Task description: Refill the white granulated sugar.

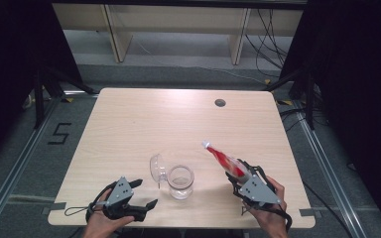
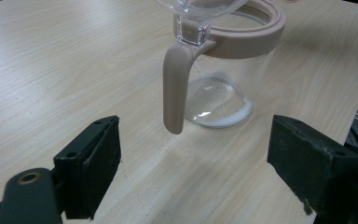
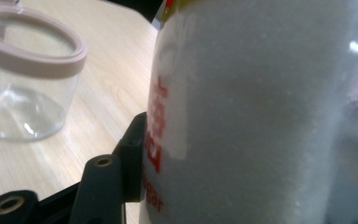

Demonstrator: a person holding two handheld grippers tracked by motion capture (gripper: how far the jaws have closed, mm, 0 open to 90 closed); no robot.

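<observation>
Tilting red-labelled sugar bottle (image 1: 226, 162), white-filled

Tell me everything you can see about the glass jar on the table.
The glass jar is clear, with a beige ring around its mouth and a beige handle hanging down its side. Its clear domed lid is flipped open at the hinge. It stands upright near the table's front edge, with a thin white layer at the bottom. Nothing grips it.
</observation>
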